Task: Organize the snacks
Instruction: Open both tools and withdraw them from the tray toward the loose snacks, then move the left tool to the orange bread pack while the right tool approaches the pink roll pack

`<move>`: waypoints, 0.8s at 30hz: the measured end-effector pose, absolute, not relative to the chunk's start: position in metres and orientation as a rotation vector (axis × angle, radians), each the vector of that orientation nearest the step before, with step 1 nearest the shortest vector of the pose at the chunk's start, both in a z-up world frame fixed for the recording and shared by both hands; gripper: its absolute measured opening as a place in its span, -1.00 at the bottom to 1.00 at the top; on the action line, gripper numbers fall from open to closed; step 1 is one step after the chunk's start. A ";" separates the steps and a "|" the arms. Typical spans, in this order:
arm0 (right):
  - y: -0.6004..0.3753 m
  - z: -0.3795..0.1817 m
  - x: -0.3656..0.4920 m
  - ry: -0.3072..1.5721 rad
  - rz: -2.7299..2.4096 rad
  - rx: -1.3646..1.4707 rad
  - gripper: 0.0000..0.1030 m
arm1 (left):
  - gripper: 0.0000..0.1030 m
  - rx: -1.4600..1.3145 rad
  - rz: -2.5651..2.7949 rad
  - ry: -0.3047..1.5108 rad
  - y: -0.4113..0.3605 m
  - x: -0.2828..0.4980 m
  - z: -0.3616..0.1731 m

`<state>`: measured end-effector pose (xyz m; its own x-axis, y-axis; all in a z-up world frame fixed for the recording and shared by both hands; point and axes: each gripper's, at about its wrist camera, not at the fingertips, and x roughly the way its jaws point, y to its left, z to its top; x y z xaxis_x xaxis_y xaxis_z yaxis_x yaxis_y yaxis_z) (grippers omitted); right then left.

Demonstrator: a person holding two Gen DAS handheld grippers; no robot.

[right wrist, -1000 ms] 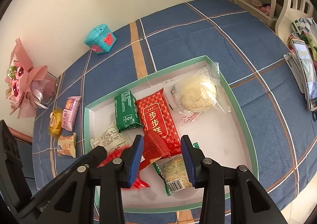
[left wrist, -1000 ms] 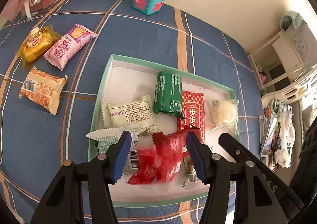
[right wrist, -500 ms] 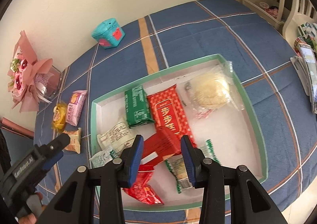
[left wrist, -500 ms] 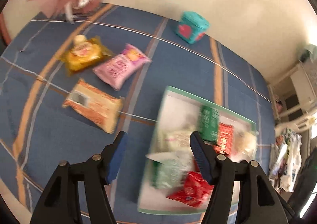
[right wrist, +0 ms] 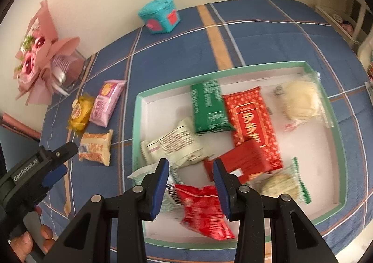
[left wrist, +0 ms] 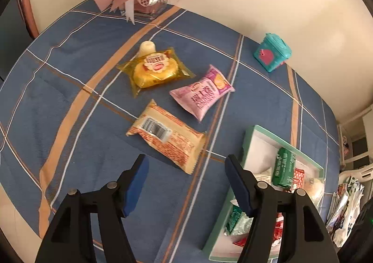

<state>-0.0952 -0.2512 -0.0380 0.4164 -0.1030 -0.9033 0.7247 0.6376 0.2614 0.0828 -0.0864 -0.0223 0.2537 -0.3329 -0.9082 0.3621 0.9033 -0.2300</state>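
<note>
Lining up my left gripper (left wrist: 185,178) on the orange-and-cream packet (left wrist: 168,136), which lies just ahead of its fingertips on the blue plaid cloth (left wrist: 70,90).

I read the packet's long axis as running diagonally, from its barcode end at upper left to its crimped end at lower right, so it sits askew to the jaw gap; I judge a wrist roll is needed before closing. My left jaws have just been opening and stand released, nothing between them. My right gripper (right wrist: 190,180) hangs over the teal-rimmed box (right wrist: 137,123), jaws parted, gripping nothing; it is farther from the packet. The yellow packet (left wrist: 155,72) and pink packet (left wrist: 204,93) lie beyond, also outside the box.
</note>
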 end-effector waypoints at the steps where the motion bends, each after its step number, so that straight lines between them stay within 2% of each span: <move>1: -0.248 -0.038 -0.092 1.019 -0.576 0.712 -0.18 | 0.36 0.030 -0.469 1.226 -0.086 0.084 -0.023; 3: -0.243 -0.039 -0.086 1.025 -0.569 0.697 -0.13 | 0.53 0.037 -0.460 1.225 -0.084 0.086 -0.024; 5: -0.238 -0.039 -0.081 1.031 -0.563 0.680 -0.02 | 0.62 0.040 -0.454 1.221 -0.083 0.088 -0.025; 10: -0.227 -0.040 -0.069 1.040 -0.550 0.647 0.39 | 0.63 0.069 -0.435 1.207 -0.079 0.092 -0.029; 15: -0.215 -0.041 -0.057 1.047 -0.532 0.596 0.58 | 0.66 0.071 -0.402 1.201 -0.070 0.099 -0.033; 18: -0.210 -0.042 -0.053 1.044 -0.522 0.579 0.72 | 0.91 0.081 -0.386 1.182 -0.066 0.103 -0.033; 24: -0.205 -0.043 -0.046 1.039 -0.515 0.555 0.99 | 0.92 0.075 -0.369 1.170 -0.060 0.109 -0.035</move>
